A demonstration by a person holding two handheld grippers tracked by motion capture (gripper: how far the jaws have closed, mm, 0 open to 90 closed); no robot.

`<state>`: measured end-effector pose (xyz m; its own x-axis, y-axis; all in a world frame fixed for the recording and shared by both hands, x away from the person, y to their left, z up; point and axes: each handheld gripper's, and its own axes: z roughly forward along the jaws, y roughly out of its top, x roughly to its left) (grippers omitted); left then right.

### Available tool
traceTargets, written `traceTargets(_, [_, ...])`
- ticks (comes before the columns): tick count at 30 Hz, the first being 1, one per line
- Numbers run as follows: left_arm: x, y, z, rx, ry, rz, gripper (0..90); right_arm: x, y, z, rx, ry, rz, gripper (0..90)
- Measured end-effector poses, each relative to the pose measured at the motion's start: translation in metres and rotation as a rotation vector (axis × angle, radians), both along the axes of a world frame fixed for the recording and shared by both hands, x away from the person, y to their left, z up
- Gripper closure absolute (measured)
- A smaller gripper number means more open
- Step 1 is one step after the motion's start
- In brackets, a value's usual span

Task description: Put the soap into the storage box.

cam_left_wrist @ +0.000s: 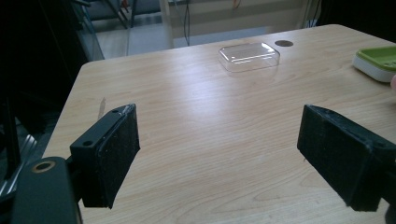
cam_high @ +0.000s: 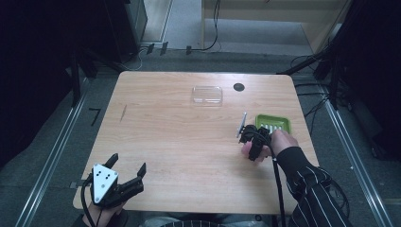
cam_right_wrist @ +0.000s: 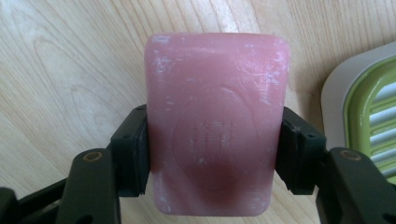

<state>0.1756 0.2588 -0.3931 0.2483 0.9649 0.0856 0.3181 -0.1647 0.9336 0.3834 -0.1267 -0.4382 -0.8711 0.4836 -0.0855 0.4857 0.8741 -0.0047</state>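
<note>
A pink bar of soap (cam_right_wrist: pixel 215 126) with a stamped oval on its face is clamped by its long sides between the pads of my right gripper (cam_right_wrist: pixel 212 149), just above the wooden table. Right beside it lies a green soap dish (cam_right_wrist: pixel 359 102) with a white base and a slatted insert. In the high view my right gripper (cam_high: pixel 253 141) hovers at the dish's (cam_high: pixel 273 124) near left corner. My left gripper (cam_high: pixel 127 164) rests at the table's near left corner. Its jaws stand wide apart with nothing between them, as the left gripper view shows (cam_left_wrist: pixel 219 154).
A clear plastic box lid (cam_high: pixel 207 94) lies upside up at the back middle of the table (cam_high: pixel 179 137). A small dark round hole (cam_high: pixel 239 87) sits just right of it. A striped sleeve (cam_high: pixel 307 184) comes in over the table's near right corner.
</note>
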Motion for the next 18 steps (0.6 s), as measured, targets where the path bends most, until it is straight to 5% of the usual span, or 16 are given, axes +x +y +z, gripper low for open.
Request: traceTargets(18, [0.0,0.0,0.0,0.001,0.001,0.0,13.4,0.005,-0.023,0.005,-0.01,0.006,0.034,38.7])
